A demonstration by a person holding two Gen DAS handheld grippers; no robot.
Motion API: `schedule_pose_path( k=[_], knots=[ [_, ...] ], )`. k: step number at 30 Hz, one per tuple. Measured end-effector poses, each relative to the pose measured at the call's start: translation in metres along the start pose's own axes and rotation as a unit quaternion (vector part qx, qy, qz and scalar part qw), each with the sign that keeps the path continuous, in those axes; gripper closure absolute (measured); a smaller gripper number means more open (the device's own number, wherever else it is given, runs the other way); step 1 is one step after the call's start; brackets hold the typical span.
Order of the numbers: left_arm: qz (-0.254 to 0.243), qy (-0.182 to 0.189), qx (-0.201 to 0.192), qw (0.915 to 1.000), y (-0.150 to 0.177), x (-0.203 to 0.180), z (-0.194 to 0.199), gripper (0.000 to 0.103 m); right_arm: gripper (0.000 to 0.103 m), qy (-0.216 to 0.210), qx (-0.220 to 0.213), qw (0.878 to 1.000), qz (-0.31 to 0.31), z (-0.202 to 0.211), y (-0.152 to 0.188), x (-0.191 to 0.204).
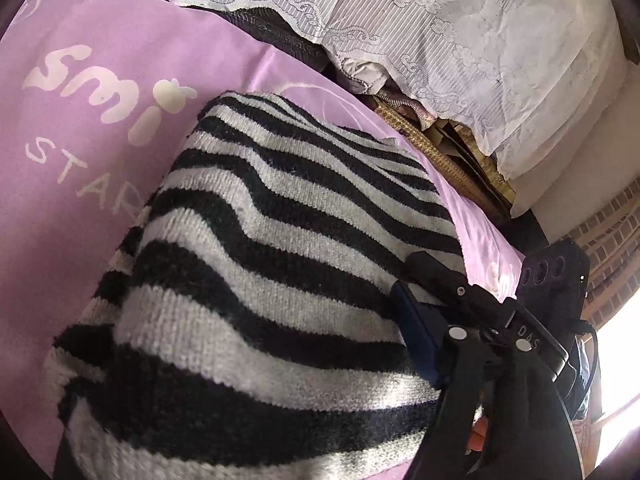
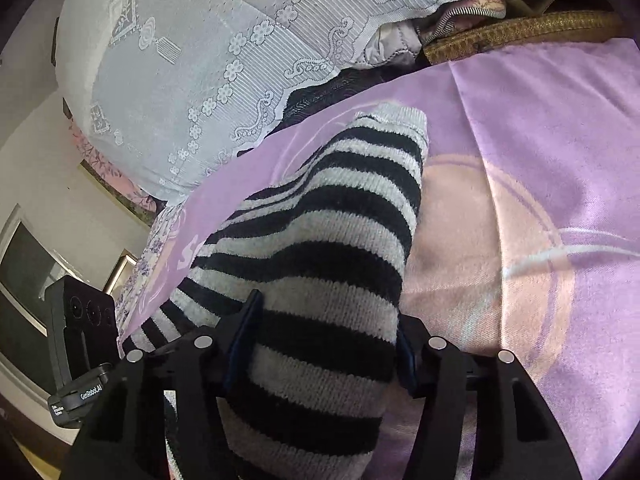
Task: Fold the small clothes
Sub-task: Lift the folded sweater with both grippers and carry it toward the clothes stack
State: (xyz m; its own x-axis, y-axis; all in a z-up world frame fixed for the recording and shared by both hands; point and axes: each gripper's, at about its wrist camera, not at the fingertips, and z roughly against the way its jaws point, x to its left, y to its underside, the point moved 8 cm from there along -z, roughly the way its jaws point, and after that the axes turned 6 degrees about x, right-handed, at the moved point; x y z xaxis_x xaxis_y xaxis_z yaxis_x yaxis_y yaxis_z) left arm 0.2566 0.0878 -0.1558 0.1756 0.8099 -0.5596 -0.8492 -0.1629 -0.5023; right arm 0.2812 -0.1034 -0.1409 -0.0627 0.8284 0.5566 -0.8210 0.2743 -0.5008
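The black-and-white striped knitted garment (image 2: 320, 248) lies bunched on the lilac satin sheet with pale lettering (image 1: 100, 60), near the white lace-covered cushions (image 1: 440, 32). The right gripper (image 2: 320, 344) has its 2 jaws pinching a thick roll of the knit, probably to carry that edge over for a fold. The left gripper (image 1: 412, 320) shows only 1 blue pad against the fabric; I cannot tell if it grips.

Purple sheet (image 1: 100, 152) with white "smi / STAR" lettering covers the surface, a pale pink ring print on it in the right view. White lace cloth (image 1: 460, 40) lies bunched just behind the sheet; gold woven trim (image 2: 520, 34) at the sheet's far edge; brick wall (image 1: 612, 232) beyond
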Motion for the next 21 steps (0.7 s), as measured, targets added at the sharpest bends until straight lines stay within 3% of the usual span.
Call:
schedule_pose_path(
  k=[6, 15, 17, 18, 21],
  knots=[
    [-0.013, 0.019, -0.008, 0.9997, 0.005, -0.009, 0.008, 0.04, 0.049, 0.013, -0.028, 0.999, 0.023, 0.018, 0.004, 0.005],
    [-0.04, 0.032, 0.011, 0.9986, 0.033, -0.03, 0.013, 0.042, 0.049, 0.015, -0.037, 0.999, -0.005, 0.048, 0.028, -0.007],
    [-0.033, 0.033, 0.021, 0.9987, 0.038, -0.028, 0.011, 0.033, 0.05, 0.012, -0.036, 0.999, -0.008, 0.052, 0.032, -0.008],
    [-0.021, 0.029, 0.033, 0.9988, 0.041, -0.023, 0.007, 0.021, 0.05, 0.013, -0.035, 0.999, -0.008, 0.053, 0.034, -0.009],
    [-0.012, 0.039, 0.042, 0.9983, 0.042, -0.022, 0.0, 0.016, 0.05, 0.009, -0.028, 0.999, -0.02, 0.049, 0.035, -0.013]
  ],
)
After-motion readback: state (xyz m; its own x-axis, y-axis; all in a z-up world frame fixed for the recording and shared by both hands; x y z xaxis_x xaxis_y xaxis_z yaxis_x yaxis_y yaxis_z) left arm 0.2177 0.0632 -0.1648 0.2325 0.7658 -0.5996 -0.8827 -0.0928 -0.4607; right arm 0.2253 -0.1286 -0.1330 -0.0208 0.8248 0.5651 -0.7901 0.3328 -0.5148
